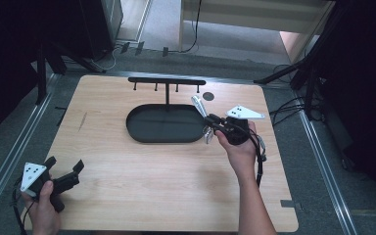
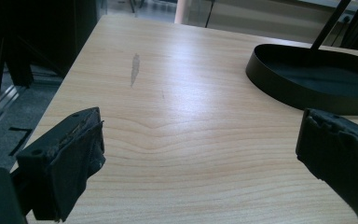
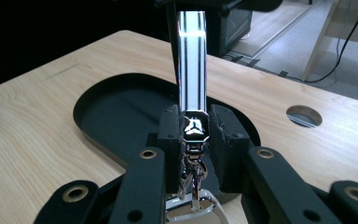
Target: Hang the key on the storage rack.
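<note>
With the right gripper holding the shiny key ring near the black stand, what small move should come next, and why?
Probably lift the key ring a little higher toward the pegs on the stand's bar. The right gripper is shut on its metal end, with the strap pointing up, beside the black tray and seemingly short of the bar. The left gripper sits open and apart at the table's near corner.

Premises present as a laboratory-type recording station: a bare wooden table (image 1: 127, 196) with a round cable hole (image 1: 208, 96) stands between metal floor rails (image 1: 10, 161) on grey carpet, flanked by black equipment stands (image 1: 44, 58), with loose cables (image 1: 193, 29) trailing across the floor.
</note>
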### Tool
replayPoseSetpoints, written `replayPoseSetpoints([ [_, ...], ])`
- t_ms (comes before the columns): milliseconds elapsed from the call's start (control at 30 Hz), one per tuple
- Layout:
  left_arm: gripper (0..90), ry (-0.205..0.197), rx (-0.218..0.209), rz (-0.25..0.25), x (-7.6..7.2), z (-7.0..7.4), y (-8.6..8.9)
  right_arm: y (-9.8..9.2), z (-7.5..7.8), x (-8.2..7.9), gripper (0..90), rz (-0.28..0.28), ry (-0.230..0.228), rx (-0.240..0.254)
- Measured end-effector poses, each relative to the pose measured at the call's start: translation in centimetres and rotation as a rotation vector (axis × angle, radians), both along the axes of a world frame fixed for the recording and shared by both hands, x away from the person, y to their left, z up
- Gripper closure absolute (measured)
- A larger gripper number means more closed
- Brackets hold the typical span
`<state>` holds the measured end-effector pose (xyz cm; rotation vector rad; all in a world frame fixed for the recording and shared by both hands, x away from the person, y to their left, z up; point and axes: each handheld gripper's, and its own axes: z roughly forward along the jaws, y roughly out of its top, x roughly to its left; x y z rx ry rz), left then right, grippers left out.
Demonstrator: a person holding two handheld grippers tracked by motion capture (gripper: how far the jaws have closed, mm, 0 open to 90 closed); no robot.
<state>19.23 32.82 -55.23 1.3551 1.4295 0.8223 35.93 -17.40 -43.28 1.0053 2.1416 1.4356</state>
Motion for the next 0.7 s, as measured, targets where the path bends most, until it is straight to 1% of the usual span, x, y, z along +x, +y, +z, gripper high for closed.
replayPoseSetpoints([
  [267,1.3,-0.001,0.001,-0.001,0.0,0.0,0.0,0.8,0.5,0.9,75.6,-0.008,-0.006,0.012],
  [333,1.3,-0.001,0.000,0.000,0.0,0.0,0.0,0.8,0.5,1.4,75.6,-0.026,-0.006,0.018],
  [467,1.4,-0.002,-0.002,-0.001,0.0,0.0,0.0,0.8,0.3,1.7,75.6,-0.034,0.002,0.036],
  [500,1.4,-0.002,0.000,-0.001,0.0,0.0,0.0,0.7,0.3,2.0,75.6,-0.044,0.005,0.045],
  [700,1.4,-0.002,-0.003,0.000,0.0,0.0,0.0,0.5,0.0,2.7,75.6,-0.059,0.021,0.066],
])
